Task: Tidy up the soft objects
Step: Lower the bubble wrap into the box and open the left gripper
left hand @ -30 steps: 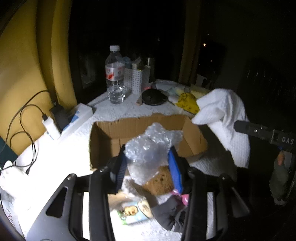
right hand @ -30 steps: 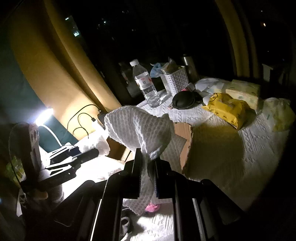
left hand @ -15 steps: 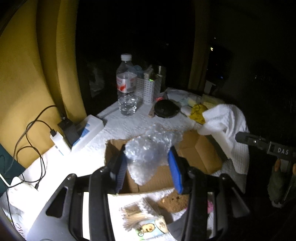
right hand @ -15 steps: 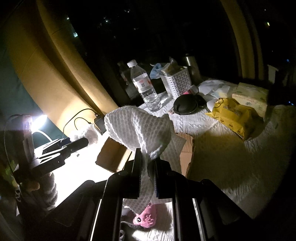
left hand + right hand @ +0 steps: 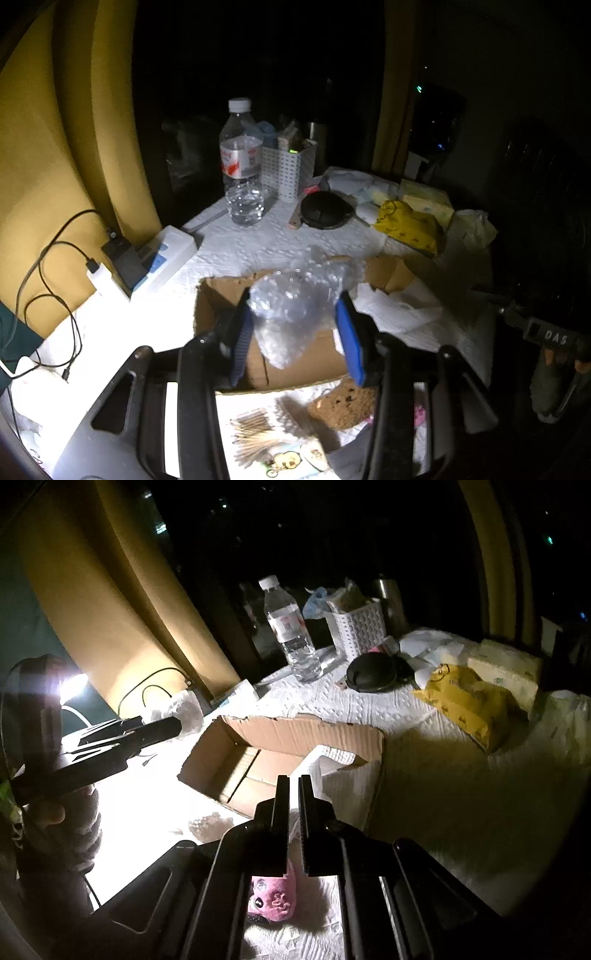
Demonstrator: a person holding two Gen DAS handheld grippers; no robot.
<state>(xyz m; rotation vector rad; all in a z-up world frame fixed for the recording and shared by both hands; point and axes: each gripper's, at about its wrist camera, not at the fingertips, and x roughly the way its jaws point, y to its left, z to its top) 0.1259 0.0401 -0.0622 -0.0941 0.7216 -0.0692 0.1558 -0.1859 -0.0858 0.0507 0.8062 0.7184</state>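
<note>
Left wrist view: the left gripper [image 5: 295, 328] squeezes the bubble wrap [image 5: 295, 306] above the cardboard box [image 5: 295, 360] — ready to drop it in. The right gripper [image 5: 293, 794], nearly closed, pinches the white towel [image 5: 332, 775] draped over the box wall — half in

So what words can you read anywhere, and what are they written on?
"DAS": on the right gripper, seen in the left wrist view.
Water bottle label: red and white, too blurred to read.
Yellow packet: print too small to read.
Cartoon pack near the bottom: a picture, no readable words.
</note>
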